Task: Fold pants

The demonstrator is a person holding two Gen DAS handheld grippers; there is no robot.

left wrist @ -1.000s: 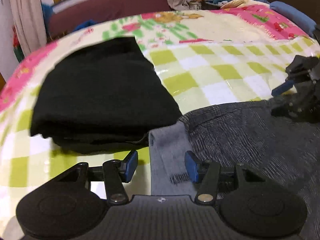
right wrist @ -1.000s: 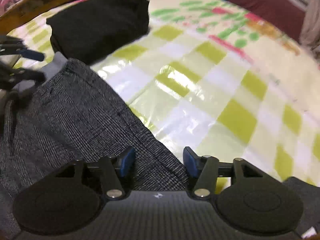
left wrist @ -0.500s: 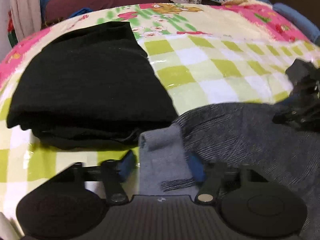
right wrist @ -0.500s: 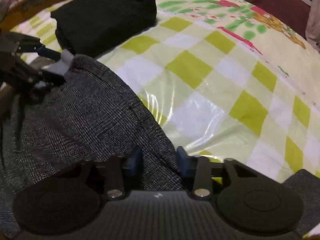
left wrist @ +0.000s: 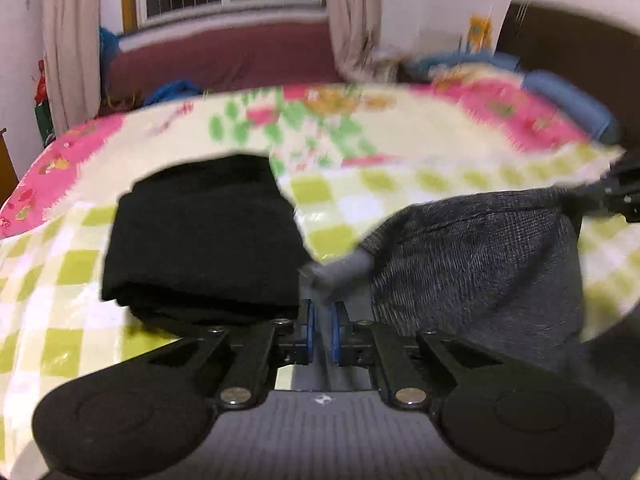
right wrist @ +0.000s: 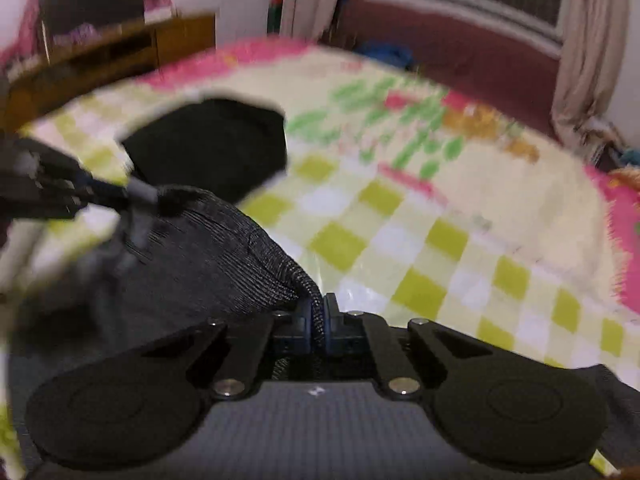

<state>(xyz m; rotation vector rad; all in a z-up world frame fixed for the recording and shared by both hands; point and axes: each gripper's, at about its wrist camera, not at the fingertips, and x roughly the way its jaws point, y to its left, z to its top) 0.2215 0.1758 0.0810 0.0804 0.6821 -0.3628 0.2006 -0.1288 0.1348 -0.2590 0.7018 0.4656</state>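
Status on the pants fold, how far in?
Early. Done: a black folded garment already lies on the checked bedspread. In hand: left gripper and right gripper are each shut on an edge of the grey pants, lifting it. Left: no fold of the grey pants is laid down yet.

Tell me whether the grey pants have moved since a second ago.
Yes. The grey pants have been lifted off the checked bedcover, pinched by the left gripper and right gripper; the folded black garment lies flat.
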